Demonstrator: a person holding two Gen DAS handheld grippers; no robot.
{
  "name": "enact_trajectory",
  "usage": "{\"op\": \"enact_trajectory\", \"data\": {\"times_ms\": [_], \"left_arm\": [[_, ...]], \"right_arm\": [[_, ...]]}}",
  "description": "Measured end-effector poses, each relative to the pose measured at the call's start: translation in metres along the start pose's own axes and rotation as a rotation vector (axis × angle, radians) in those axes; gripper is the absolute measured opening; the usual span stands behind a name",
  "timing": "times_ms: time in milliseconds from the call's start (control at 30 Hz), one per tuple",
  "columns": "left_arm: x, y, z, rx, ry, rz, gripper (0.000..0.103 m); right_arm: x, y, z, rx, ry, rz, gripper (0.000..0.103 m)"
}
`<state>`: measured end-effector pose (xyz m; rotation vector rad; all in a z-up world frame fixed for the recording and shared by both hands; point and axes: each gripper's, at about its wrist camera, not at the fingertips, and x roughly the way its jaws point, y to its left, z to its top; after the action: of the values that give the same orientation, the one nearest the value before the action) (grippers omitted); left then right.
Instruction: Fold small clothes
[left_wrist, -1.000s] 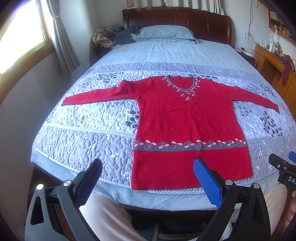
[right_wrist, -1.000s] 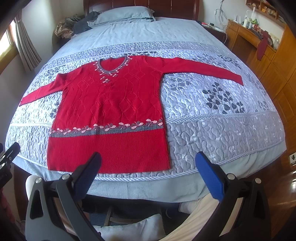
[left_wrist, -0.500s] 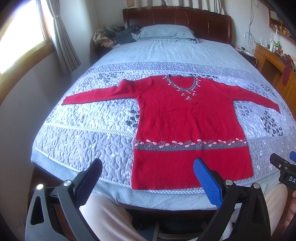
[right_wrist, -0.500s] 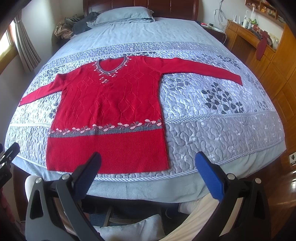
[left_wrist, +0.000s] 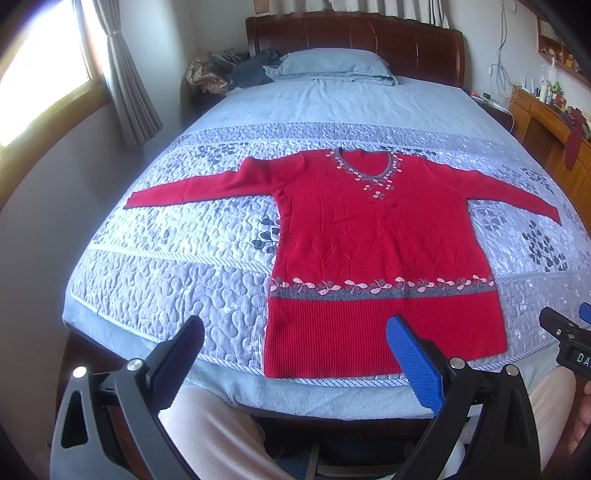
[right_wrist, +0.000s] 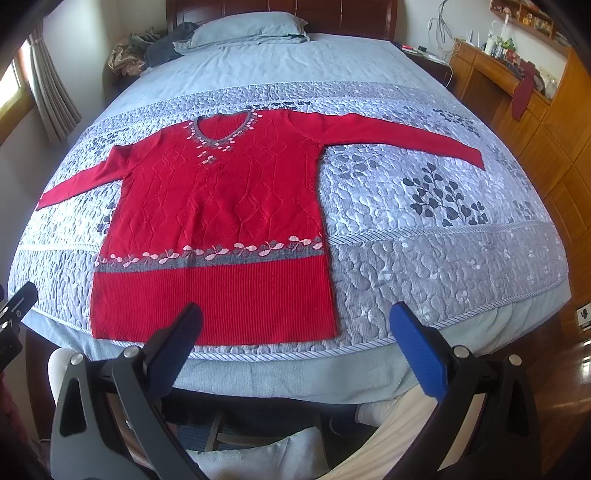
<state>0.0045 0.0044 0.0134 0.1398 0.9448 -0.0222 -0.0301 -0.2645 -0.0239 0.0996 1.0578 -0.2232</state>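
Note:
A red knit sweater (left_wrist: 362, 236) with a grey V-neck trim and a flowered band lies flat, face up, on the quilted bed (left_wrist: 177, 266), both sleeves spread out sideways. It also shows in the right wrist view (right_wrist: 221, 206). Its hem lies near the bed's front edge. My left gripper (left_wrist: 295, 343) is open and empty, held off the front edge by the hem's left corner. My right gripper (right_wrist: 295, 332) is open and empty, off the front edge by the hem's right corner.
A pillow (left_wrist: 332, 66) and a pile of clothes (left_wrist: 229, 70) lie by the wooden headboard. Wooden cabinets (right_wrist: 546, 122) stand to the right of the bed. A curtained window (left_wrist: 44, 74) is on the left. The person's legs (left_wrist: 207, 435) are below the grippers.
Both grippers have drifted very slightly; the sweater lies as before and both grippers stay open.

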Motion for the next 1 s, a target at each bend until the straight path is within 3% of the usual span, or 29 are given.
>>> {"op": "enact_trajectory", "data": {"times_ms": [433, 600, 733, 900, 1000], "left_arm": [[0.007, -0.008, 0.003, 0.011, 0.014, 0.012, 0.099], [0.029, -0.02, 0.014, 0.019, 0.055, 0.01, 0.099], [0.051, -0.052, 0.042, 0.064, 0.045, 0.035, 0.099], [0.088, -0.112, 0.104, 0.051, 0.03, -0.013, 0.099], [0.112, -0.161, 0.143, 0.045, -0.003, -0.034, 0.099]], "right_arm": [[0.012, -0.003, 0.001, 0.011, 0.015, 0.012, 0.1], [0.028, -0.03, 0.017, 0.052, 0.031, 0.034, 0.1], [0.044, -0.085, 0.053, 0.117, 0.011, -0.025, 0.1], [0.088, -0.202, 0.126, 0.217, 0.024, -0.116, 0.1], [0.124, -0.276, 0.169, 0.28, 0.056, -0.103, 0.1]]}}
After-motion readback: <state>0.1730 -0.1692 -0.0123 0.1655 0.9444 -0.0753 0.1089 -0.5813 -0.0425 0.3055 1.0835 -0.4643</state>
